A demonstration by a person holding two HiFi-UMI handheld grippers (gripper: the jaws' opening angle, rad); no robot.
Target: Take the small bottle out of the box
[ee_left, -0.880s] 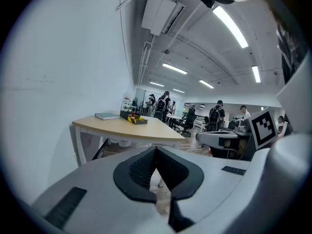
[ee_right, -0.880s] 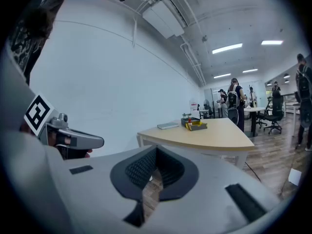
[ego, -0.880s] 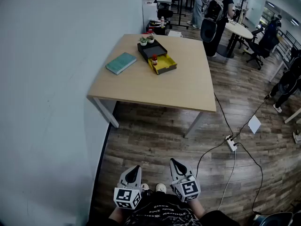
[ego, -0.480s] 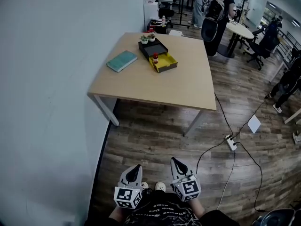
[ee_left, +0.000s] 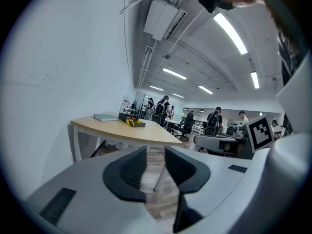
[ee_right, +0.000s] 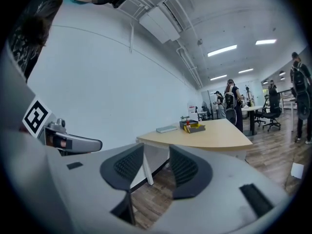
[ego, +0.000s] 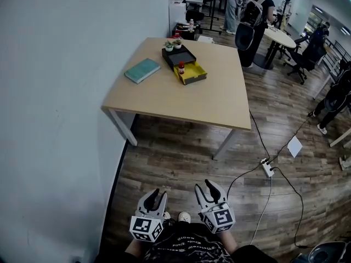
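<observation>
The left gripper (ego: 156, 194) is hanging low at 6 o'clock with its jaws slightly apart, gripping nothing. The right gripper (ego: 204, 186), just beside it at 3 o'clock, is gaping somewhat wider, also empty. Well apart, at 12 o'clock, the light wooden table (ego: 186, 100) is carrying an open yellow box (ego: 192, 73). The small red-capped bottle (ego: 181, 67) is standing upright at the box's far end. A black tray (ego: 177, 56) is sitting at the box's 11 o'clock and a teal book (ego: 142, 70) at its 9 o'clock.
</observation>
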